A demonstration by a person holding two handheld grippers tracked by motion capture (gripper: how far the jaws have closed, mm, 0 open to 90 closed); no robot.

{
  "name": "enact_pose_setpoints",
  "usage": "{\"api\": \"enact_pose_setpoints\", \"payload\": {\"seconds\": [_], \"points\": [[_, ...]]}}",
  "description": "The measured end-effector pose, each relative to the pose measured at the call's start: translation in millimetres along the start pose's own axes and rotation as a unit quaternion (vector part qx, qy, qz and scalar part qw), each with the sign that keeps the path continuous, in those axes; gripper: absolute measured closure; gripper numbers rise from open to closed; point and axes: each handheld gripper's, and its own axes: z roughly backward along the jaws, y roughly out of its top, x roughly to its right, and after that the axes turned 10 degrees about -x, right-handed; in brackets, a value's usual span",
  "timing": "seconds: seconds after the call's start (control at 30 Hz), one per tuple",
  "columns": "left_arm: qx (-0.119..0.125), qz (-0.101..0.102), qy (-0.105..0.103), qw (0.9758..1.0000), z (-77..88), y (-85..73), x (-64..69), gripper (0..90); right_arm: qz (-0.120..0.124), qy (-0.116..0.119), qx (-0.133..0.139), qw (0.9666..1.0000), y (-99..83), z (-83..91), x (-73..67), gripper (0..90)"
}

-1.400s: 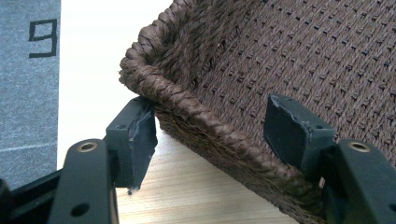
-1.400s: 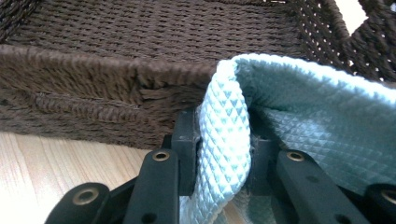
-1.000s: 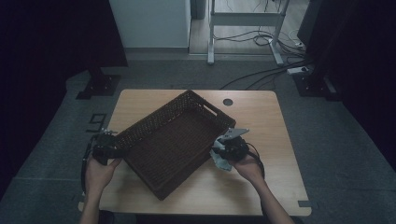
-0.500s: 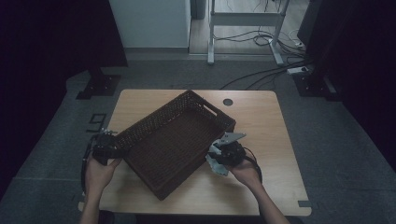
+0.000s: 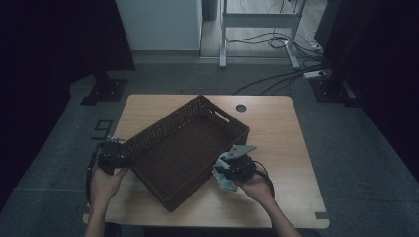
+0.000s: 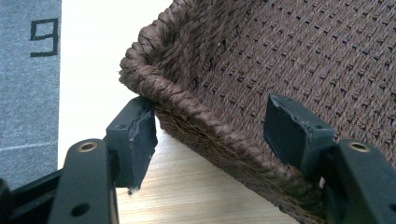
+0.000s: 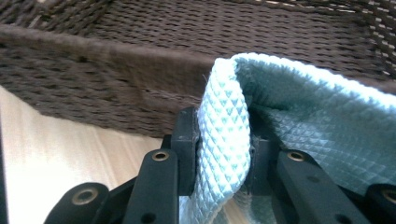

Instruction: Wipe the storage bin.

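A dark brown woven basket (image 5: 163, 121) lies turned at an angle on the wooden table (image 5: 281, 143). My left gripper (image 5: 123, 158) is at its near-left corner. In the left gripper view the jaws straddle the braided rim (image 6: 196, 116), one pad outside and one inside against the wall, so my left gripper (image 6: 215, 135) is shut on the basket. My right gripper (image 5: 231, 170) is at the basket's near-right side, shut on a light blue textured cloth (image 5: 225, 181). In the right gripper view the cloth (image 7: 303, 116) bulges up between the pads of my right gripper (image 7: 224, 154), just in front of the basket wall (image 7: 116, 60).
A round cable hole (image 5: 241, 107) sits near the table's far edge. A "9" mark (image 5: 101, 129) is on the grey floor left of the table. A metal frame (image 5: 257, 54) and cables (image 5: 276, 81) stand beyond the table. Bare tabletop lies right of the basket.
My right gripper, still holding the cloth, has slid a little towards the near-left along the basket's side. The left gripper and the basket have stayed in place.
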Motion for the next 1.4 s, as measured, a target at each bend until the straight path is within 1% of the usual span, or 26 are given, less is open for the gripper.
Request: {"api": "enact_pose_setpoints", "payload": {"seconds": [0.13,0.23,0.37,0.4,0.43,0.47,0.53,0.57,0.6,0.67,0.73,0.8,0.83,0.93,1.1,1.27,1.3,1.33,1.4], "points": [[0.0,0.0,0.0,1.0,-0.1,-0.1,-0.2,34.9,0.012,0.001,-0.006,0.9999,2.8,-3.5,-8.6,68.8],[0.0,0.0,0.0,1.0,-0.1,0.0,-0.1,34.9,0.013,0.009,-0.003,0.9999,2.9,-4.1,-10.5,68.8],[0.0,0.0,0.0,1.0,-0.1,-0.2,-0.1,34.9,0.013,0.01,-0.004,0.9999,3.5,-4.2,-13.4,68.8],[0.001,0.0,0.0,1.0,0.0,-0.2,0.0,34.9,0.013,0.02,0.001,0.9997,3.3,-4.6,-16.3,68.9],[0.001,0.001,0.0,1.0,-0.1,-0.2,0.1,34.9,0.013,0.02,0.001,0.9997,3.3,-4.6,-16.3,68.9],[0.001,0.001,-0.001,1.0,-0.1,-0.3,0.2,34.9,0.019,0.026,0.0,0.9995,4.6,-5.6,-21.7,68.8],[0.001,0.001,-0.001,1.0,-0.1,-0.4,0.2,34.9,0.023,0.027,0.0,0.9994,5.3,-6.2,-23.9,68.8],[0.0,0.001,0.0,1.0,-0.1,-0.4,0.1,34.9,0.029,0.028,-0.003,0.9992,7.1,-7.6,-29.6,68.6],[0.0,0.001,0.0,1.0,-0.1,-0.4,0.1,34.9,0.03,0.027,-0.004,0.9992,7.5,-8.2,-31.8,68.6],[0.001,0.001,0.0,1.0,-0.1,-0.4,0.2,34.8,0.031,0.028,-0.004,0.9991,7.6,-8.6,-33.0,68.7],[0.0,0.001,-0.001,1.0,0.0,-0.3,0.3,34.9,0.031,0.039,-0.002,0.9988,7.5,-9.5,-37.0,68.7],[0.001,0.002,-0.001,1.0,-0.2,-0.5,0.2,34.9,0.034,0.042,-0.002,0.9985,8.4,-10.7,-41.0,68.7],[0.001,0.002,-0.001,1.0,-0.2,-0.5,0.2,34.9,0.034,0.042,-0.002,0.9985,8.4,-10.7,-41.0,68.7],[0.001,0.002,0.0,1.0,0.0,-0.5,0.3,34.9,0.041,0.044,-0.005,0.9982,9.9,-12.6,-47.8,68.5],[0.001,0.002,0.0,1.0,0.0,-0.5,0.4,34.9,0.042,0.05,-0.004,0.9979,10.0,-13.1,-50.5,68.6],[0.0,0.001,0.001,1.0,0.2,-0.3,0.6,34.9,0.052,0.065,-0.004,0.9965,13.5,-16.0,-61.0,68.6],[0.0,0.001,0.001,1.0,0.2,-0.3,0.6,34.9,0.052,0.065,-0.004,0.9965,13.5,-16.0,-61.0,68.6],[0.0,0.001,0.001,1.0,0.2,-0.4,0.8,34.9,0.059,0.071,-0.005,0.9958,15.6,-18.0,-66.9,68.5],[-0.002,-0.001,0.001,1.0,0.4,-0.4,0.4,34.9,0.065,0.075,-0.006,0.995,16.9,-19.6,-71.2,68.6]]}}
